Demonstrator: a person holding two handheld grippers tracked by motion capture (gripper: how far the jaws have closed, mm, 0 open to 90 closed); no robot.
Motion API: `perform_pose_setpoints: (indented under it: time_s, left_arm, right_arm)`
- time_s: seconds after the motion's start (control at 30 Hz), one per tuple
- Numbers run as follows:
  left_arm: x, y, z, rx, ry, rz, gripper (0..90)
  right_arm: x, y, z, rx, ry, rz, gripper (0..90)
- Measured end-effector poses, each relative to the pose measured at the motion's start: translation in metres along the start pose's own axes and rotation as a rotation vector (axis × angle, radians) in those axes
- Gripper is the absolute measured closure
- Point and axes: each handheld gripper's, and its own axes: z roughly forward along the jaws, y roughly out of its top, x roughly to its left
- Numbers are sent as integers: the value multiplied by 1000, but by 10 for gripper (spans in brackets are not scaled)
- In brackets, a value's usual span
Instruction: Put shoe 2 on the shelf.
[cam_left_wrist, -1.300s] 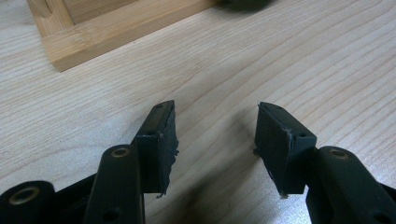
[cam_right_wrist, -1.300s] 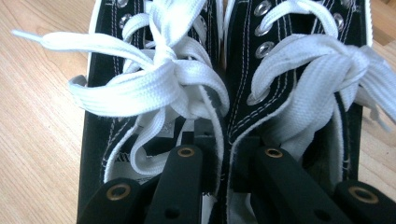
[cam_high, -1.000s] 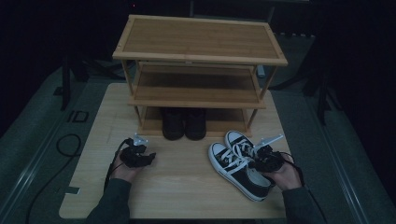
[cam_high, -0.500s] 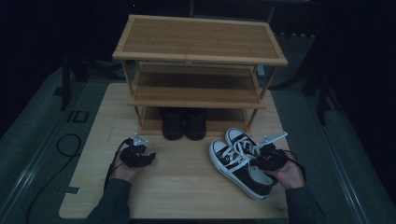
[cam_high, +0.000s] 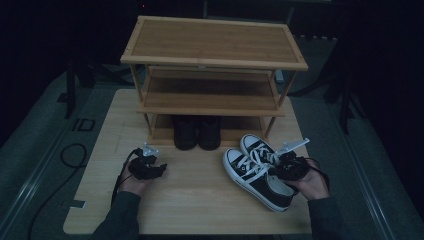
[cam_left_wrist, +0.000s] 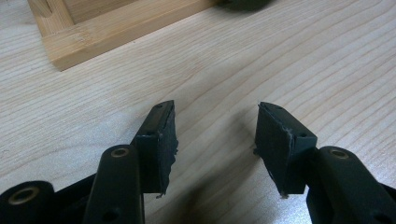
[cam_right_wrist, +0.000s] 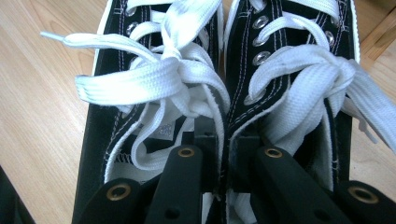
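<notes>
A pair of black low-top sneakers (cam_high: 252, 176) with white laces and toe caps lies on the wooden table (cam_high: 195, 200), at its right. My right gripper (cam_high: 290, 167) sits at their openings. In the right gripper view its jaws (cam_right_wrist: 224, 161) are shut on the two inner collar edges, pinching the left sneaker (cam_right_wrist: 140, 93) and the right sneaker (cam_right_wrist: 299, 56) together. My left gripper (cam_high: 150, 169) rests low over the table's left part. Its jaws (cam_left_wrist: 215, 140) stand open with only bare wood between them.
A three-tier bamboo shoe rack (cam_high: 212, 65) stands at the back of the table; its foot (cam_left_wrist: 70, 42) lies just ahead of the left gripper. A pair of dark shoes (cam_high: 197, 132) sits on its bottom shelf. A cable (cam_high: 70, 155) lies on the floor at left.
</notes>
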Motion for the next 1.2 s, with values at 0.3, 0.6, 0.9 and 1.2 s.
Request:
perform_pose_setpoints:
  time_s: [0.3, 0.6, 0.9, 1.2]
  left_arm:
    - [0, 0, 0, 0, 1, 0, 483]
    - [0, 0, 0, 1, 0, 0, 483]
    - [0, 0, 0, 0, -1, 1, 482]
    - [-1, 0, 0, -1, -1, 0, 480]
  right_arm:
    - [2, 3, -8, -16, 35, -18, 849]
    - [4, 15, -14, -20, 24, -58, 848]
    - [6, 28, -19, -36, 33, -91, 848]
    - [10, 44, -27, -43, 46, -132, 849]
